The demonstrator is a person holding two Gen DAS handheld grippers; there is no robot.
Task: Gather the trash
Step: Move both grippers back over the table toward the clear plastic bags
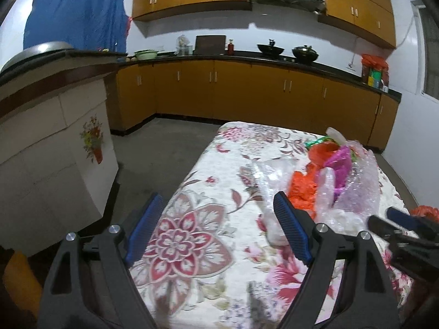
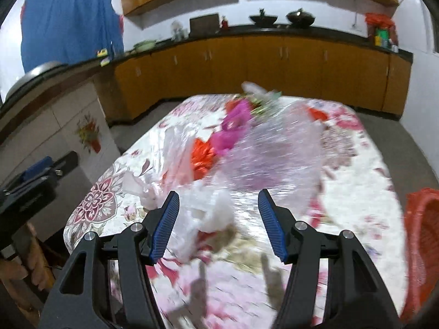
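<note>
At the far left one blue cloth (image 1: 76, 11) hangs on the wall, and one white cabinet with a flower sticker (image 1: 55, 148) stands beside the table. The left gripper (image 1: 216, 230) hovers over the near left part of the flowered tablecloth (image 1: 192, 246), its two blue pads standing wide apart with nothing between them. One heap of trash (image 1: 337, 175) lies toward the right of the table: one bubble-wrap sheet (image 2: 274, 159), one orange wrapper (image 2: 203, 159), one magenta wrapper (image 2: 236, 126), and clear and white plastic bags (image 2: 175, 150), too blurred to count. The right gripper (image 2: 219, 224) hangs over the near edge of that heap, its jaws moderately apart; white plastic shows between the pads, apparently not pinched. One red basket (image 2: 422, 241) sits at the right edge. On the far counter stand two dark woks (image 1: 270, 48).
</note>
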